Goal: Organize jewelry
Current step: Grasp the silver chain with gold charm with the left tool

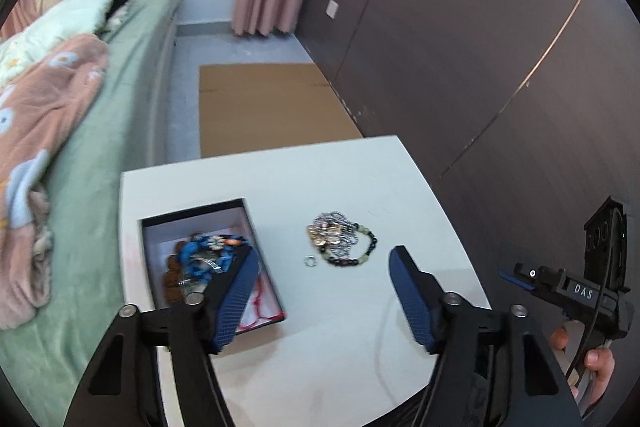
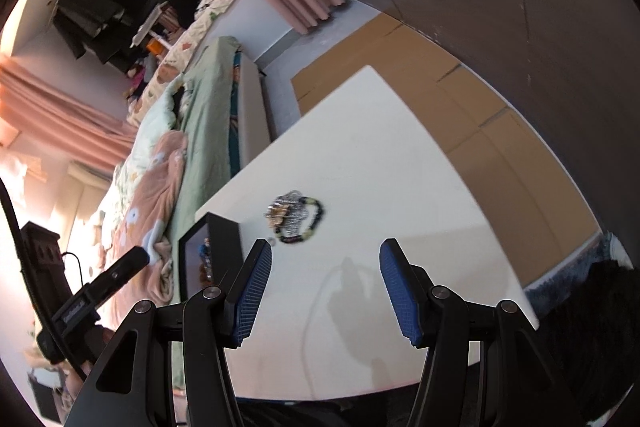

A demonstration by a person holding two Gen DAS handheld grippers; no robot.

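A small pile of jewelry [image 1: 338, 235] lies on the white table [image 1: 320, 347]: silver chains, a gold piece and a dark bead bracelet [image 1: 362, 253], with a small silver ring [image 1: 310, 261] beside it. An open black box [image 1: 208, 263] at the left holds blue beads and a red cord. My left gripper [image 1: 322, 259] is open and empty, above the table just short of the pile. My right gripper [image 2: 326, 251] is open and empty, hovering short of the same pile [image 2: 294, 215]; the box [image 2: 208, 259] is at its left.
A bed with green and pink bedding [image 1: 60, 147] runs along the table's left side. Flat cardboard [image 1: 264, 107] lies on the floor beyond the table. A dark wall [image 1: 480, 47] stands at the right. The right gripper's body [image 1: 580, 291] shows at the left view's right edge.
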